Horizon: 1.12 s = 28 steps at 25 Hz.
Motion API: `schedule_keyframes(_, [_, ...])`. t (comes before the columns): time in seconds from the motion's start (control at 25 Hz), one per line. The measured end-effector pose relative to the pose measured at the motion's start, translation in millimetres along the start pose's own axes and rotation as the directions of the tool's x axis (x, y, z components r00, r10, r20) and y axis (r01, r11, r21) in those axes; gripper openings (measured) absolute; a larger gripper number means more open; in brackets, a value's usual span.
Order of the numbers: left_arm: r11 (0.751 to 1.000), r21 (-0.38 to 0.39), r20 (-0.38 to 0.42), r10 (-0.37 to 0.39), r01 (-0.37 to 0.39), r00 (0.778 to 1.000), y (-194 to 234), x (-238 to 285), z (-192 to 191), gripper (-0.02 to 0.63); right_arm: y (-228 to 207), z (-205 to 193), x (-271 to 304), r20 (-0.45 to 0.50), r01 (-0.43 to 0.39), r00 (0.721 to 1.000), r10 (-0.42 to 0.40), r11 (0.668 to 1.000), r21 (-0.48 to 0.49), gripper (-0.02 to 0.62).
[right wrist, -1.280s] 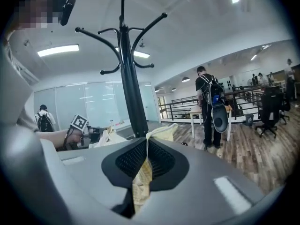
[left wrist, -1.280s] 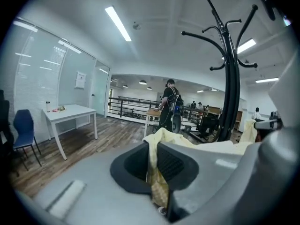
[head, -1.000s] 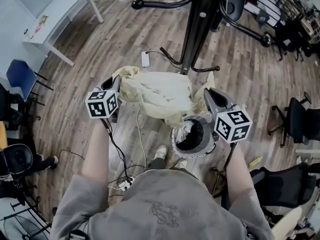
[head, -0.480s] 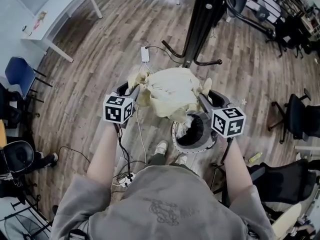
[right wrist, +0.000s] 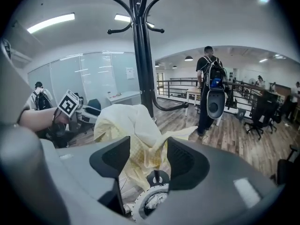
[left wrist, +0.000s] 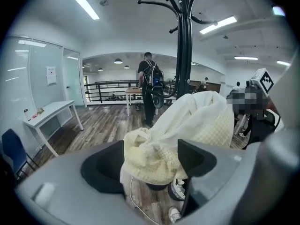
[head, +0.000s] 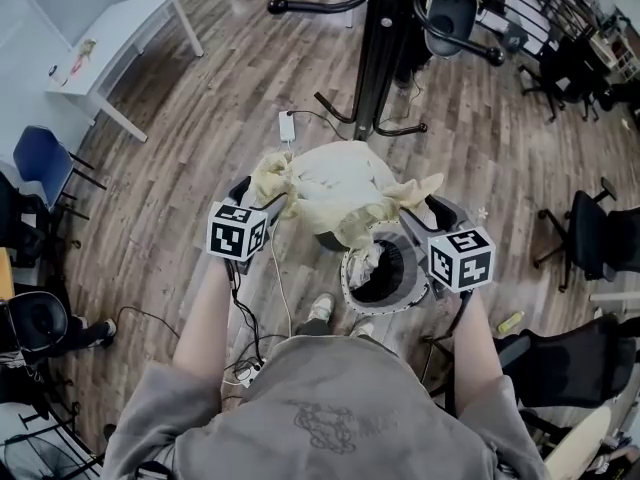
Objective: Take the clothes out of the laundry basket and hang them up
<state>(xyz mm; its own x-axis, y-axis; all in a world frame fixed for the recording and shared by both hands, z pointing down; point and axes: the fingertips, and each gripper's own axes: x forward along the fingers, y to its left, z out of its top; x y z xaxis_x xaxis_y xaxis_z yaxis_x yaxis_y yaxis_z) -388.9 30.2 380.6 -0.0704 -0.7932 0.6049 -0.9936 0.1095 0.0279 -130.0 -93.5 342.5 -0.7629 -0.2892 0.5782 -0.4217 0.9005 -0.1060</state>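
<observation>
Head view shows the left gripper [head: 268, 200] and the right gripper [head: 418, 208] with fingers pinching the ends of a soft yellow cloth [head: 335, 180], held up just above the round laundry basket [head: 348, 280], near the tall black coat stand [head: 378, 48].

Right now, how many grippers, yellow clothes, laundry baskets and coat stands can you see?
Grippers: 2, the left gripper and the right gripper, both with fingers shut on the cloth
yellow garment: 1
laundry basket: 1
coat stand: 1
Total: 5
</observation>
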Motion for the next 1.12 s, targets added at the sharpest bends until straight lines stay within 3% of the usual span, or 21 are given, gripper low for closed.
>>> schedule_keyframes(0.28, [1.0, -0.003, 0.034, 0.013, -0.013, 0.999, -16, -30, -1, 0.36, -10, -14, -37, 0.033, 0.018, 0.999, -0.019, 0.998, 0.052, 0.275])
schedule_keyframes(0.48, [0.999, 0.028, 0.116, -0.049, 0.046, 0.992, -51, -51, 26, 0.359, -2, 2, -69, 0.134, 0.007, 0.991, -0.016, 0.998, 0.068, 0.273])
schedule_keyframes(0.6, [0.993, 0.07, 0.193, -0.105, 0.093, 0.976, -85, -65, 59, 0.357, -2, 19, -96, 0.212, 0.01, 0.977, -0.023, 0.998, 0.062, 0.267])
schedule_keyframes(0.8, [0.973, 0.152, 0.329, -0.215, 0.173, 0.919, -135, -95, 116, 0.336, 1, 45, -144, 0.347, 0.033, 0.936, -0.058, 0.996, 0.078, 0.246])
schedule_keyframes(0.92, [0.956, 0.178, 0.395, -0.286, 0.232, 0.873, -157, -113, 141, 0.336, 8, 57, -168, 0.411, 0.044, 0.909, -0.07, 0.996, 0.071, 0.225])
schedule_keyframes(1.12, [0.911, 0.285, 0.453, -0.403, 0.299, 0.795, -207, -133, 168, 0.334, 4, 60, -209, 0.492, 0.111, 0.859, -0.142, 0.99, 0.09, 0.227])
